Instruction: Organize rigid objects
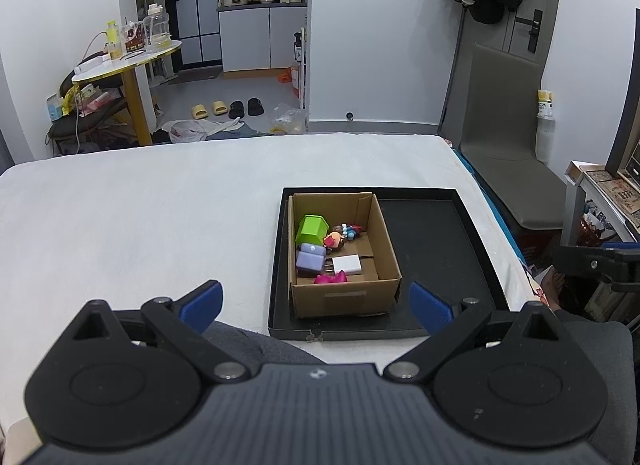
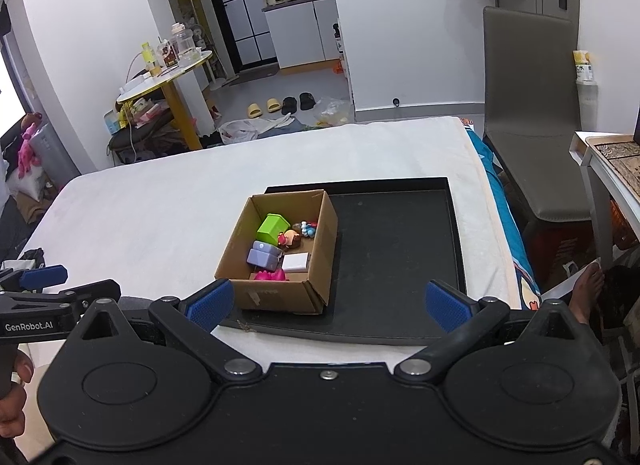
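My grippers: two – left gripper point(image 1: 316, 307), right gripper point(image 2: 327, 305)
Cardboard box point(image 1: 348, 297): one
Black tray point(image 1: 432, 233): one
Items I count in the box – six: green block point(image 1: 311, 230), purple charger point(image 1: 310, 259), white charger point(image 1: 346, 265), pink toy point(image 1: 331, 278), two small figurines point(image 1: 335, 242) point(image 1: 350, 231)

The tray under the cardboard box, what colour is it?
Black. The tray shows best in the right wrist view.
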Tool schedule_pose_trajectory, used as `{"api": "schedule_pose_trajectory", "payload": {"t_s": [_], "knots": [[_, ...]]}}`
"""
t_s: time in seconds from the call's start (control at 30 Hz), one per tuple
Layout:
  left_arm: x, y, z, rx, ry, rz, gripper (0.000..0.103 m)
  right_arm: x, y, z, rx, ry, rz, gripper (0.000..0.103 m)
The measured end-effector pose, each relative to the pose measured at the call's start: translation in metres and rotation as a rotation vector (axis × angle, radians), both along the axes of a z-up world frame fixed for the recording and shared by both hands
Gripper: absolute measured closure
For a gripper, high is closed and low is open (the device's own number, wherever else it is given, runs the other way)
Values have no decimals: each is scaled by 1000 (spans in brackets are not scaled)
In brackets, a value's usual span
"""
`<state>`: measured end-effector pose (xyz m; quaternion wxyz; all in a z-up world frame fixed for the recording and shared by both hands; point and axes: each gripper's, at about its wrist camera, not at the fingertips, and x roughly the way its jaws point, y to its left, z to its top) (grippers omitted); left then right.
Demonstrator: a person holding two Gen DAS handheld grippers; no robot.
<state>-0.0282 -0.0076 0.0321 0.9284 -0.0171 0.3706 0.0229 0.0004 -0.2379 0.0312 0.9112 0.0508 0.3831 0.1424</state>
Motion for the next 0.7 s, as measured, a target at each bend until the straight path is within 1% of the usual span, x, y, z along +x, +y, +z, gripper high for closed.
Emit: {"api": "schedule_pose_trajectory", "payload": {"t_s": [0.7], "knots": [[0,0,1,3,2,-1,4,1,-2,-1,3,6,3,0]]}}
